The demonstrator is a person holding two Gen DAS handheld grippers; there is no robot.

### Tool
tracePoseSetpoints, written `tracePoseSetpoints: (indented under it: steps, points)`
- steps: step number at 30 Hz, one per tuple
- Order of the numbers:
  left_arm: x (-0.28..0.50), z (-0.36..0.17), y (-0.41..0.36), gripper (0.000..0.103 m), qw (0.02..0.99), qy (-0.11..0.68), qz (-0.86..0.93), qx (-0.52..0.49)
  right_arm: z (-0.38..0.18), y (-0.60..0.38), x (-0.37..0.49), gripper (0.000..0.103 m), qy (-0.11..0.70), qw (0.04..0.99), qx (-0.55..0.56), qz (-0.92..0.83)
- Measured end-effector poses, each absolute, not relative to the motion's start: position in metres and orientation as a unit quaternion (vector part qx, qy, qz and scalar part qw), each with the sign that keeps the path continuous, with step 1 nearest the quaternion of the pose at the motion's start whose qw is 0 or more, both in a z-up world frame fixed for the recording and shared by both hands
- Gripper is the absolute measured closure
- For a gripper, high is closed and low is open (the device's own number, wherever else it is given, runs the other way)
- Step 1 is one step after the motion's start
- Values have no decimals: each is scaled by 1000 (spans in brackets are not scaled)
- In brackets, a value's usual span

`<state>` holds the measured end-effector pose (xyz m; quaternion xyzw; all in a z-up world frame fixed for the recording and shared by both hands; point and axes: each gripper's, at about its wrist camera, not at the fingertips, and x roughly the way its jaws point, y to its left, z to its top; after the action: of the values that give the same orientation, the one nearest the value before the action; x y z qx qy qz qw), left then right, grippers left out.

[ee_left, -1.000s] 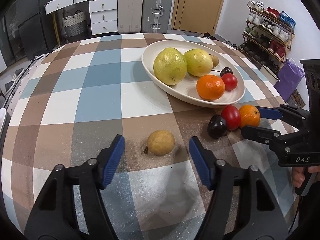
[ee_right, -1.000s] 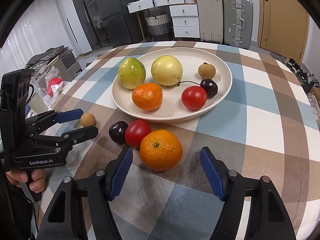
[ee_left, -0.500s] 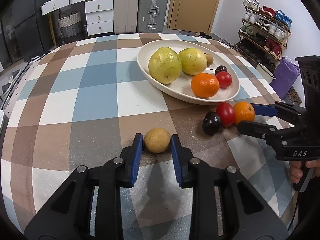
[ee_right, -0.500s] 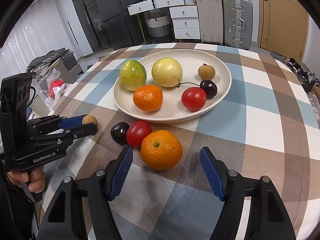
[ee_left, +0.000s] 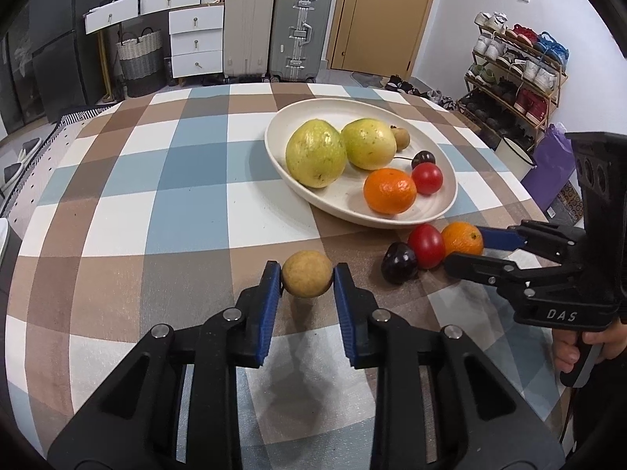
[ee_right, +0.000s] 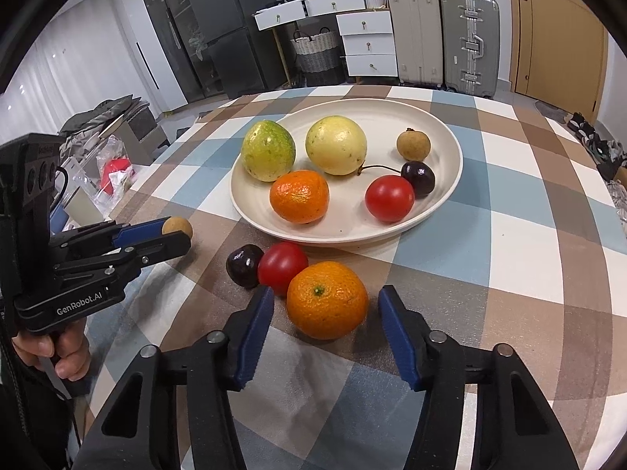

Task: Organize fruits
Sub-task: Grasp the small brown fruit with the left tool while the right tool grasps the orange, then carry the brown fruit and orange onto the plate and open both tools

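My left gripper [ee_left: 307,270] is shut on a small round brown fruit [ee_left: 307,279], its blue pads pressed on both sides just over the checked tablecloth. The same grip appears at the left of the right wrist view, where the left gripper [ee_right: 178,235] holds the brown fruit [ee_right: 178,226]. My right gripper [ee_right: 325,297] straddles a loose orange [ee_right: 327,301] on the cloth. Its jaws are closing, with a narrow gap still on each side of the orange. A cream plate [ee_right: 454,145] behind holds two green-yellow fruits, an orange, a tomato, a dark cherry and a brown fruit.
A red tomato [ee_right: 282,266] and a dark cherry [ee_right: 243,265] lie touching the loose orange on its left, just before the plate's near rim. A hand [ee_left: 588,346] grips the right tool's handle. Suitcases, drawers and a shoe rack stand beyond the table.
The left jaws closed from wide open onto the brown fruit. The right jaws narrowed around the loose orange. Neither gripper has shifted much across the table.
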<state>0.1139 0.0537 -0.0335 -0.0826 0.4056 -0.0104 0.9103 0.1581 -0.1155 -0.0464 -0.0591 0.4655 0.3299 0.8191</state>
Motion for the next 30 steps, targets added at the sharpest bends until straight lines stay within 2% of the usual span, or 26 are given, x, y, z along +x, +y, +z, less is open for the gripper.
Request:
tracePoseSetpoints:
  steps: [3,30]
  points:
    - [114,-28,50,78,913,400,-14,-81,-45,-118,158,61,464,820,-55,329]
    - [130,-4,37,78,923,381,-18,-56,-12,-150,159,61,435,837,-12,333]
